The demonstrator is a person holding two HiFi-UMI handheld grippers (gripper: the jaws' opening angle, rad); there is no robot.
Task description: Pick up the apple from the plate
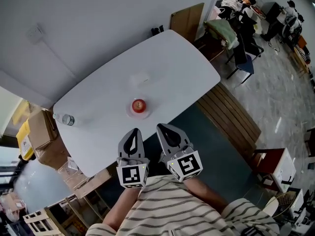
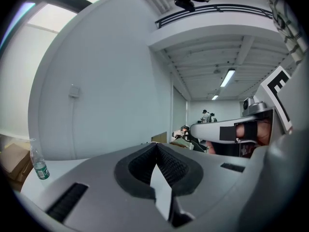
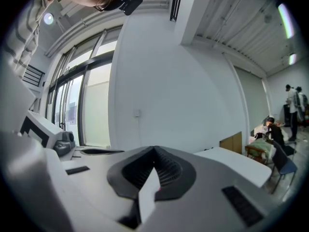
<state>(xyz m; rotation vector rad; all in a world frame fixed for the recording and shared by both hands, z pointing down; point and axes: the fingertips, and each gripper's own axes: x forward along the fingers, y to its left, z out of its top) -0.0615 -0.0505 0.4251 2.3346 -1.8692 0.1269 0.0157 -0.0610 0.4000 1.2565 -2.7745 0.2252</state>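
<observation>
1. There's the round red apple (image 1: 139, 104), glossy, with a paler yellowish patch on top, sitting right in the middle of its plate.
2. Under it is the small round pale plate (image 1: 147, 113), lying flat on the white table (image 1: 162, 68), its rim showing all round the fruit.
3. Both sit close to the table's near edge, roughly midway along it, with the apple resting there untouched.

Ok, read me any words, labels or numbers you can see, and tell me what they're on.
Nothing readable as text.
Label on water bottle: too small to read.
Cubes on left gripper and right gripper: black-and-white square marker patterns, no words.
</observation>
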